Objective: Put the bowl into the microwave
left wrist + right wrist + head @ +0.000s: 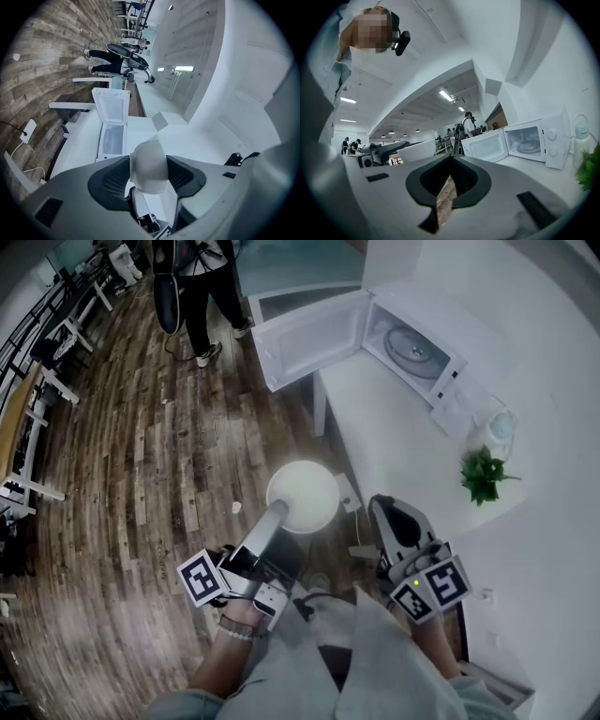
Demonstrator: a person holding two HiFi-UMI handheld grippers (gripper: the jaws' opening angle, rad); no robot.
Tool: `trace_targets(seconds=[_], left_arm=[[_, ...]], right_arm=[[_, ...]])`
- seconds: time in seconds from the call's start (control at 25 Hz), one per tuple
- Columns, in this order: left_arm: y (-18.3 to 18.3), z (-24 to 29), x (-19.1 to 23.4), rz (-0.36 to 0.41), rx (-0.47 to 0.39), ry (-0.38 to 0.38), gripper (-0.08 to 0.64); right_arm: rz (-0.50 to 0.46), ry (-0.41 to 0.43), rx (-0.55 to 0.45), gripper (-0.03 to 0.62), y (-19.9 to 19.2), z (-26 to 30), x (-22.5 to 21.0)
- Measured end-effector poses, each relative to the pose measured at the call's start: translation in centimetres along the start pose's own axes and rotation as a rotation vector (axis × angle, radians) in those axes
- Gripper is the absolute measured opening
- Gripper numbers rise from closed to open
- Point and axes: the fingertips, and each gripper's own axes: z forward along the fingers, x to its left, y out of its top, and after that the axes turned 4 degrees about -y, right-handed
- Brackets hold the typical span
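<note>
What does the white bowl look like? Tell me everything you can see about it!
The bowl is plain white, round and smooth, maybe plastic or ceramic, and it looks empty. It sits about level, open side up, in the air over the wooden floor, beside the white table. Only the left gripper touches it: its fingers pinch the rim. It is not yet in the open microwave.

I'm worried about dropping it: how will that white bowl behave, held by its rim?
The bowl looks rigid and probably light: the left gripper holds it by one edge alone. Its smooth wall may slip, and it could tilt.
</note>
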Motion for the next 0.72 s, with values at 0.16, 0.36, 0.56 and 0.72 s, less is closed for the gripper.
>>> trace_targets(seconds=[0.16, 0.36, 0.56, 0.72], left_arm=[[0.0, 1.1, 0.3, -0.017, 0.004, 0.001, 0.233], [0.8, 2.2, 1.0, -0.027, 0.011, 0.003, 0.233], [2.4, 4.0, 1.9, -0.033, 0.024, 0.005, 0.233], [3.9, 5.8, 2.5, -0.041, 0.057, 0.004, 0.233]], right_arm=[[0.012, -0.016, 0.002, 0.002, 0.0, 0.2, -1.1], [0.022, -0.033, 0.002, 0.002, -0.1, 0.9, -2.1], [0.025, -0.068, 0.006, 0.002, -0.1, 2.1, -3.6], [0.029, -0.103, 0.002, 0.002, 0.1, 3.7, -4.6]])
